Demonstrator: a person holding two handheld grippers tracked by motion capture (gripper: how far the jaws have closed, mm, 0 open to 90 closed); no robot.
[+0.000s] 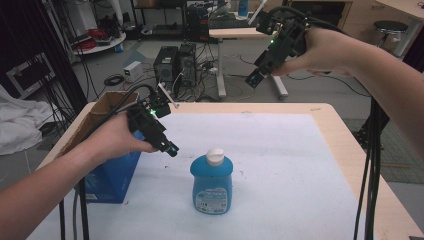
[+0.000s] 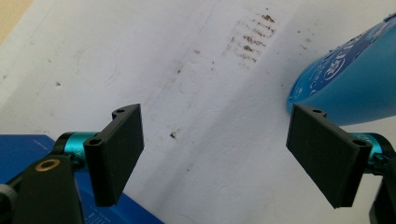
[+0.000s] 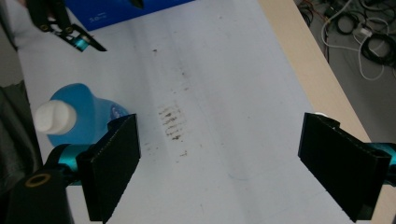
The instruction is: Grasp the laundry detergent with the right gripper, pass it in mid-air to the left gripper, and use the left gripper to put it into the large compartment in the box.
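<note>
A blue bottle (image 1: 212, 184) with a white cap stands upright near the middle of the white mat (image 1: 280, 160). My left gripper (image 1: 171, 148) hovers just left of the bottle's cap, held in the person's left hand. In the left gripper view its jaws stand wide open over bare mat (image 2: 196, 102), with the bottle (image 2: 348, 86) beyond the right jaw. My right gripper (image 1: 254, 78) is raised high over the table's far edge, pointing down and left. Its jaws are open and empty in the right gripper view, where the bottle (image 3: 79, 116) sits behind the left jaw.
An open cardboard box with a blue side (image 1: 112, 172) stands at the table's left edge, under my left forearm. The mat carries a patch of brown stains (image 3: 172, 122). Beyond the far edge are computer towers (image 1: 174, 64) and cables on the floor. Black cables (image 1: 370, 165) hang at the right.
</note>
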